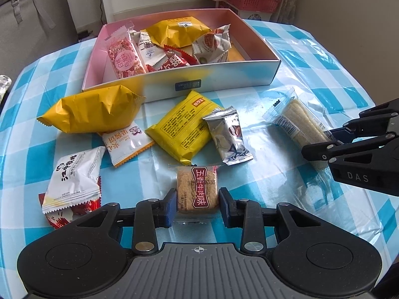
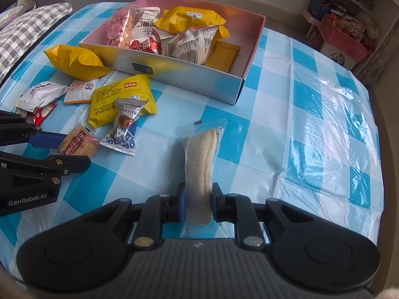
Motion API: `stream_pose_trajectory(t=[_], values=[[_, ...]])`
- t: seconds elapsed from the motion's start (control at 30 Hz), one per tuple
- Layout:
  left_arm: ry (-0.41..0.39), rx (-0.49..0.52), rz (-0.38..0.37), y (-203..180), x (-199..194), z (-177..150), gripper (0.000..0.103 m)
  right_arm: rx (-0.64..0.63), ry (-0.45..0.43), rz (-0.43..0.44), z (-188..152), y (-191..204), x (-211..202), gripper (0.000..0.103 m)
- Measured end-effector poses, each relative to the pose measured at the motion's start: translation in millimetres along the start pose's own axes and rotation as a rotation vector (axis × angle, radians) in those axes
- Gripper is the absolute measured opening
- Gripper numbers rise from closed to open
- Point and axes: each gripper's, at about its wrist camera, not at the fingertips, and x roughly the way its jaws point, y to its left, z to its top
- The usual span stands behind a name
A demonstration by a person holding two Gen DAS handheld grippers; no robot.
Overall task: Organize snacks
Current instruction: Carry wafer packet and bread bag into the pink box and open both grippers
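An open box (image 1: 224, 79) (image 2: 199, 74) with a pink inside holds several wrapped snacks at the far side of the table. My left gripper (image 1: 197, 200) is shut on a square brown biscuit pack (image 1: 197, 189) (image 2: 77, 143) low over the tablecloth. My right gripper (image 2: 198, 199) is shut on a long pale rice-roll pack in clear wrap (image 2: 199, 164) (image 1: 304, 124). Loose snacks lie in front of the box: a yellow pillow pack (image 1: 92, 109), a flat yellow pack (image 1: 184, 127), a silver truffle pack (image 1: 228, 137) and white packs (image 1: 74, 177).
A blue and white checked plastic tablecloth (image 2: 311, 124) covers the table. A pink basket on a shelf (image 1: 251, 0) stands behind the table. A checked cushion (image 2: 22, 32) lies at the far left in the right wrist view.
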Motion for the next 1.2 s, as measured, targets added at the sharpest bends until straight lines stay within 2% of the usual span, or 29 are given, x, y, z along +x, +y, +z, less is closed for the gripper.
stream_pose_trajectory(t=[0.6, 0.93, 1.2], values=[[-0.074, -0.056, -0.027, 18.1, -31.2, 13.2, 0.033, 0.053, -0.067, 0.036, 17.5, -7.2, -17.3, 0.016], [-0.142, -0.116, -0.032, 31.5, -42.5, 35.5, 0.033, 0.123, -0.114, 0.039, 39.0, -14.8, -21.7, 0.016], [-0.203, -0.192, -0.031, 41.2, -38.5, 60.7, 0.033, 0.22, -0.133, 0.044, 61.5, -27.8, -10.3, 0.016]])
